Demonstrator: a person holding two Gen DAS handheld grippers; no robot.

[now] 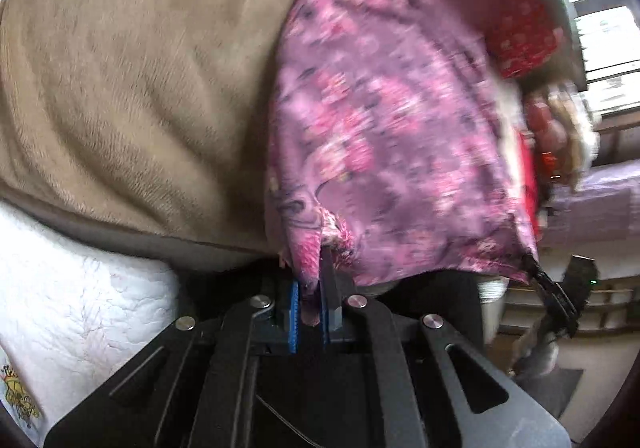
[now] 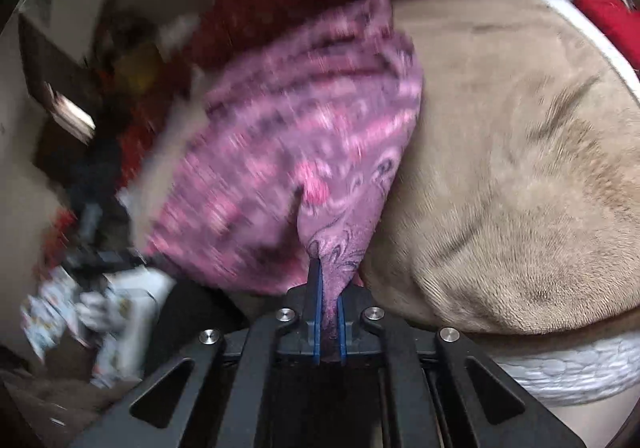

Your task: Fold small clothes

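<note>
A pink and purple floral garment [image 1: 380, 127] hangs lifted above a tan fleece blanket [image 1: 140, 87]. My left gripper [image 1: 312, 280] is shut on one corner of it. In the left wrist view the right gripper [image 1: 560, 300] shows at the garment's other corner. In the right wrist view the same garment [image 2: 300, 143] is blurred by motion, and my right gripper [image 2: 329, 288] is shut on its corner. The left gripper [image 2: 92, 244] shows blurred at the left there. The tan blanket [image 2: 520, 167] lies to the right.
A white quilted mattress edge [image 1: 80, 308] runs under the blanket, also in the right wrist view [image 2: 568, 368]. Red dotted cloth [image 1: 512, 7] lies behind the garment. A window [image 1: 600, 27] is at the far right. A patterned white cloth [image 2: 80, 320] lies low left.
</note>
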